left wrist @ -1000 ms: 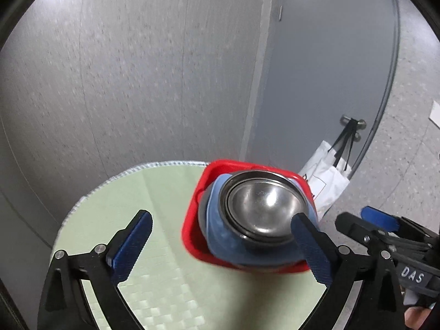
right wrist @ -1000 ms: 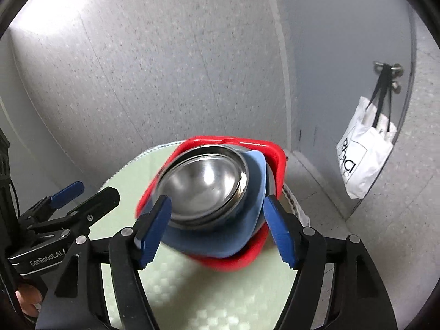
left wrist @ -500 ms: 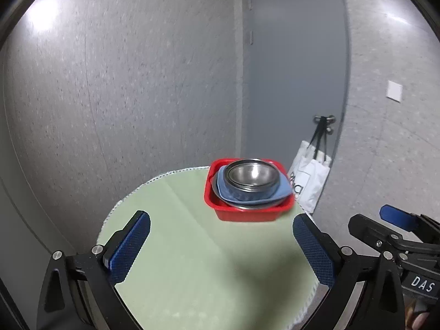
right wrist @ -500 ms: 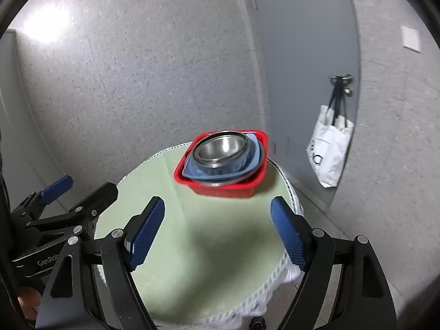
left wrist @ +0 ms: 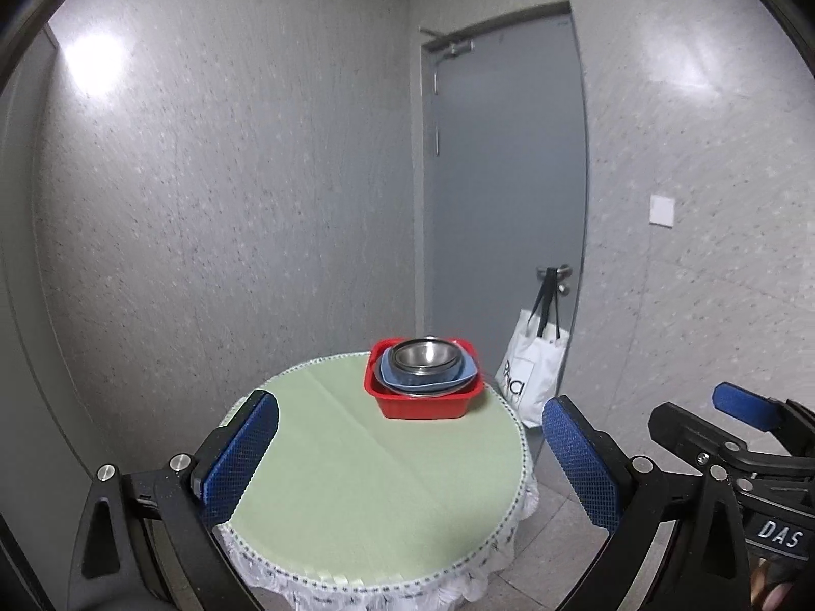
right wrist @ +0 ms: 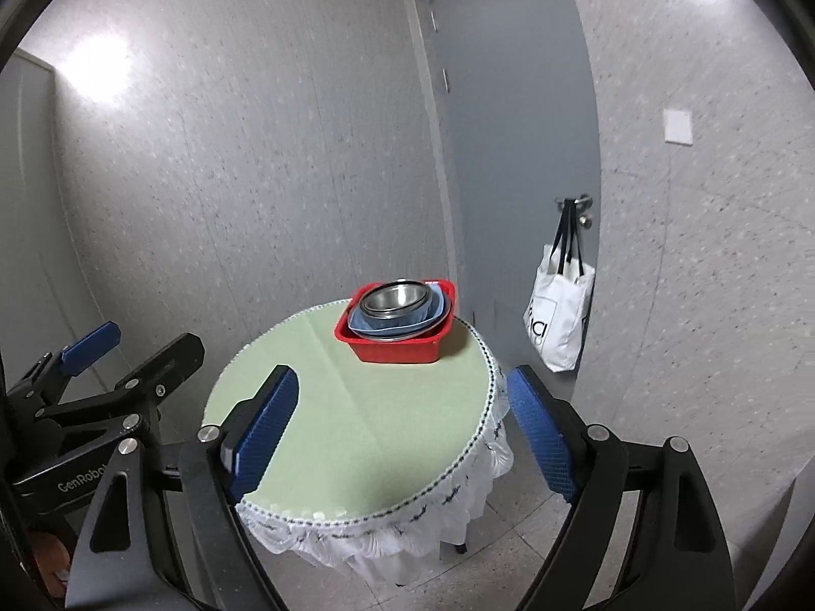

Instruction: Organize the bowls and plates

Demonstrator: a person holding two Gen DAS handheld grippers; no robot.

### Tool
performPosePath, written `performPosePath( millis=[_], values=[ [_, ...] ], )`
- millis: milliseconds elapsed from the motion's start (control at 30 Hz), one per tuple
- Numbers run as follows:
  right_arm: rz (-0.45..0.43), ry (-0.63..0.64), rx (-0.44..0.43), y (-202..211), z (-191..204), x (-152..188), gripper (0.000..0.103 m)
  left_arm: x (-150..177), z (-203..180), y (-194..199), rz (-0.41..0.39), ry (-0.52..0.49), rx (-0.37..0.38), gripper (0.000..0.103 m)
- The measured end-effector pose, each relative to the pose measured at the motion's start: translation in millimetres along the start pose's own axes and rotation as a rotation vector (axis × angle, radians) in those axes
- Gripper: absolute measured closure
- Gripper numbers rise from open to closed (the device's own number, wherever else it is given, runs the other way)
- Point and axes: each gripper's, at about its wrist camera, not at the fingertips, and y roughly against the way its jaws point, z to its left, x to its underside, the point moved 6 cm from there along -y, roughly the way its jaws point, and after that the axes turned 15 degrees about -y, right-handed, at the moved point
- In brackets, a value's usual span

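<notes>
A red plastic basin (left wrist: 425,405) (right wrist: 395,349) stands at the far right edge of a round table (left wrist: 356,483) (right wrist: 356,422) with a pale green cloth. In it lie a blue plate (left wrist: 402,381) (right wrist: 387,322) and nested steel bowls (left wrist: 427,355) (right wrist: 396,299), stacked. My left gripper (left wrist: 410,458) is open and empty, well back from the basin over the table's near side. My right gripper (right wrist: 397,438) is open and empty, also far back. Each gripper shows at the edge of the other's view.
A grey wall stands behind the table. A grey door (left wrist: 504,178) is at the right, with a white tote bag (left wrist: 532,379) (right wrist: 560,321) hanging from its handle. Tiled floor (right wrist: 509,560) lies beyond the table's lace-trimmed edge.
Both grippers have pulled back and up from the basin. It filled the views a second ago and is now small and distant. The stack has stayed in the basin.
</notes>
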Motion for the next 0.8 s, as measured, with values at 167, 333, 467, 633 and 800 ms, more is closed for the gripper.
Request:
performPosePath(
  millis=[167,333,467,633,800],
  values=[
    [-0.035,0.032,-0.018,63.2,-11.4,11.3,0.007,25.9,-34.3,95.3,-0.022,-0.004,-0.026,0.0],
    [-0.052,0.068,-0.029,132.9,-32.5,29.3,0.003,53.1,-75.3,192.5,-0.028,0.012,-0.049,0.0],
    [-0.059,0.087,-0.04,181.5,-47.8,47.3,0.002,72.4,-107.9,268.2,-0.031,0.02,-0.074,0.0],
    [-0.045,0.092,-0.06,236.4,-61.3,66.5,0.0,85.0,-139.1,347.7,-0.021,0.015,-0.086,0.0],
    [-0.061,0.086,-0.073,283.4,-63.1,83.5,0.0,90.7,-157.7,415.9,-0.029,0.011,-0.091,0.0]
  ],
)
